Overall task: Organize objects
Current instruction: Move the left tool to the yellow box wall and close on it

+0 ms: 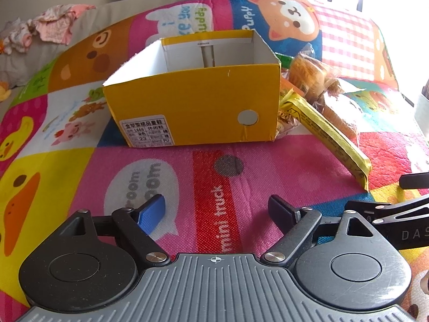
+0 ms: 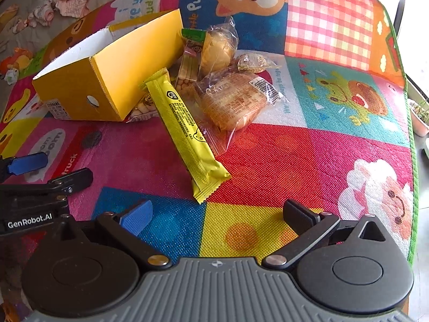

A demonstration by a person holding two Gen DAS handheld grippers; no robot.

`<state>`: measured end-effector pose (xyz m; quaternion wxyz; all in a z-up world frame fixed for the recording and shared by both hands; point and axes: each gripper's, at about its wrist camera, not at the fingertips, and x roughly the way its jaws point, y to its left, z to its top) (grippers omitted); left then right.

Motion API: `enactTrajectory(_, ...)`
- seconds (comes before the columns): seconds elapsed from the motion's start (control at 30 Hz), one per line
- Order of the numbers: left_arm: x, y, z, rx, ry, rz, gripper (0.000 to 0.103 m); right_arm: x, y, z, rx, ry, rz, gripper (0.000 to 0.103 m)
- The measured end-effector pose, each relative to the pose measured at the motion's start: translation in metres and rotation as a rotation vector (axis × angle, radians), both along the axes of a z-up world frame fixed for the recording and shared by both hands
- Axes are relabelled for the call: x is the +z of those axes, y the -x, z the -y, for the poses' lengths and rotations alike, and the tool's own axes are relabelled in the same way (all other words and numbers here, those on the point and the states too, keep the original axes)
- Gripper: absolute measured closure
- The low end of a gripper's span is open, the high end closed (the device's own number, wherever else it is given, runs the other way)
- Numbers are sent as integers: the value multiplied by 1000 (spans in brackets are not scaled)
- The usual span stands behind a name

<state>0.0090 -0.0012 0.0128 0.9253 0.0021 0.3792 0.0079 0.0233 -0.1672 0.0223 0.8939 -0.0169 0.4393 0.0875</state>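
Spread beneath everything was a bright cartoon play mat [image 2: 308,145], on which a yellow box [image 1: 191,102] stood with its top uncovered. Wrapped snacks were heaped just beside it: a long yellow snack bar [image 2: 185,131] leaning against the box's side, and a wrapped bun [image 2: 233,102] touching the bar. Both the left gripper [image 1: 217,209] and right gripper [image 2: 217,214] were held wide apart, empty. The bar was judged light, crinkly and slippery; its middle seemed best pinched, gently.
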Motion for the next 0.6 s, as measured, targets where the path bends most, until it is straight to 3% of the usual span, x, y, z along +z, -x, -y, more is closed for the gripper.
enactTrajectory(0.23,45,21,-14,80,-19,-47,18,5,-21,-1,-19,7,-95,0)
enactTrajectory(0.33,89,36,-25,129,27,-89,18,6,-29,-2,-8,14,-133,0)
enactTrajectory(0.47,163,61,-34,163,111,-61,18,11,-43,0,30,23,-250,0)
enactTrajectory(0.53,192,70,-33,146,108,-57,18,17,-43,5,38,-3,-309,0)
enactTrajectory(0.6,217,77,-31,135,84,-56,18,35,-35,15,17,-31,-304,0)
